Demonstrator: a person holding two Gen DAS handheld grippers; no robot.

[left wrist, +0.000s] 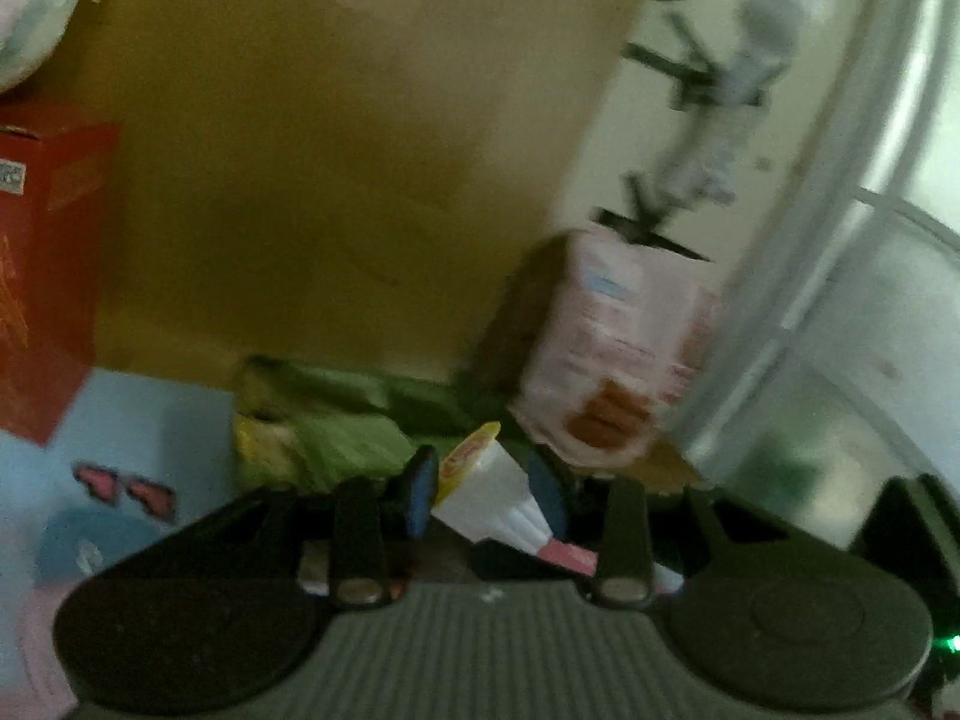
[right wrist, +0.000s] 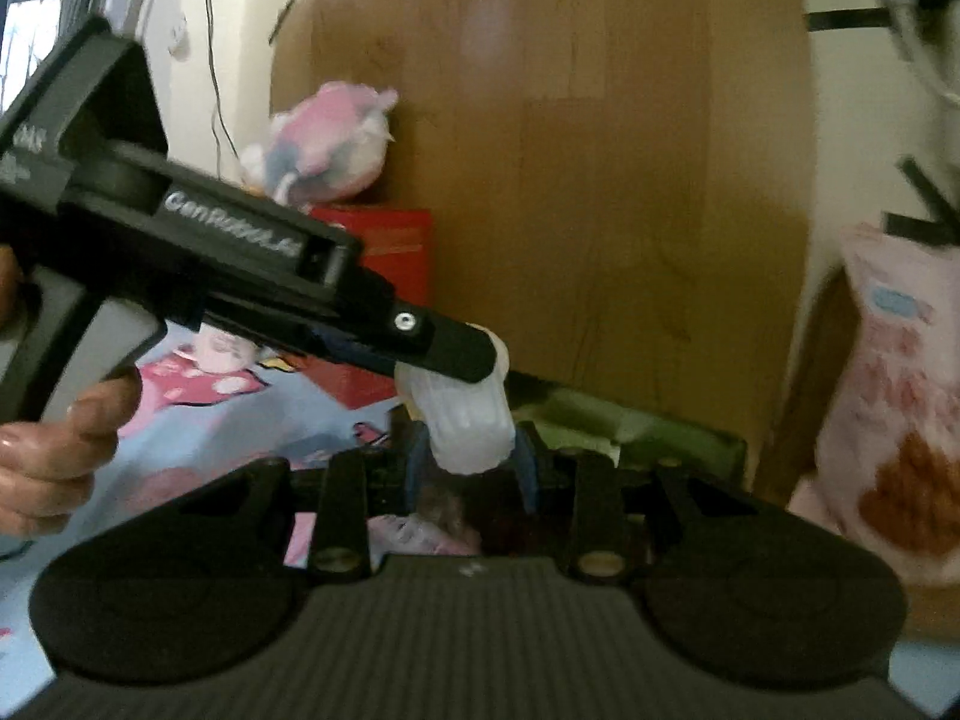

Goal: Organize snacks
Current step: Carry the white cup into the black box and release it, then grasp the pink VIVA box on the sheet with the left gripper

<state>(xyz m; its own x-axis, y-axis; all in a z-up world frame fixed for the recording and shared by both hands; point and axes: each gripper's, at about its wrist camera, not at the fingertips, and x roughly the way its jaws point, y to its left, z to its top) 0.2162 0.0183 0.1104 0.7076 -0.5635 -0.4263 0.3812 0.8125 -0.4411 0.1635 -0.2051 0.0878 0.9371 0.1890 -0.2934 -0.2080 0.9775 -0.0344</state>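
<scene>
My left gripper (left wrist: 487, 495) is shut on a small white snack packet (left wrist: 492, 489) with a yellow and red end, held tilted between the blue pads. In the right wrist view the same white packet (right wrist: 465, 420) hangs from the left gripper's black finger (right wrist: 456, 348), and its lower end sits between the blue pads of my right gripper (right wrist: 471, 468), whose jaws stand close around it. A green snack bag (left wrist: 342, 420) lies behind on the bed. A pink snack bag (left wrist: 618, 348) stands upright at the right, also in the right wrist view (right wrist: 894, 408).
A wooden headboard (left wrist: 336, 168) rises behind. A red box (left wrist: 42, 276) stands at the left with a plush toy (right wrist: 330, 144) on top. The bedsheet (left wrist: 150, 438) is light blue with pink prints. A window frame (left wrist: 810, 276) is at the right.
</scene>
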